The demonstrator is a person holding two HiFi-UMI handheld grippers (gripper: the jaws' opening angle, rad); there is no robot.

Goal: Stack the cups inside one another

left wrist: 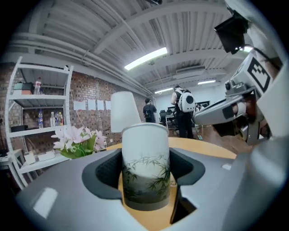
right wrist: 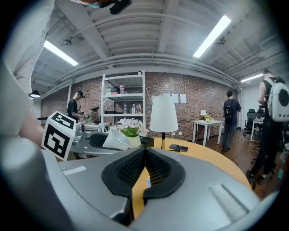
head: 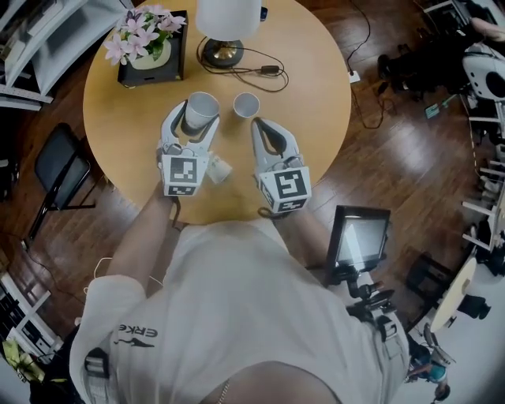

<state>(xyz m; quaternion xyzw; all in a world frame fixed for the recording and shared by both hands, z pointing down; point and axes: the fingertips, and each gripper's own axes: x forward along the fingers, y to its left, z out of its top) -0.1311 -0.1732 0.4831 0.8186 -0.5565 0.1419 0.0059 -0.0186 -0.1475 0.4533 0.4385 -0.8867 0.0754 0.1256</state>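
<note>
My left gripper [head: 194, 126] is shut on a white paper cup [head: 201, 110] and holds it above the round wooden table [head: 316, 118]. In the left gripper view this cup [left wrist: 145, 169] has a bamboo print, stands upright, and both pads press its sides. A second white cup [head: 246, 104] stands open-side up on the table, just beyond my right gripper [head: 260, 126]. The right gripper [right wrist: 144, 151] is shut with nothing in it. A small white cup-like thing [head: 218, 169] lies under the left gripper's body, partly hidden.
At the table's far side stand a white lamp [head: 225, 24] with its cable and a pot of pink flowers [head: 150, 43]. A black chair [head: 59, 170] is left of the table, and a monitor [head: 359, 237] on a stand is at the right. People stand far off in the room.
</note>
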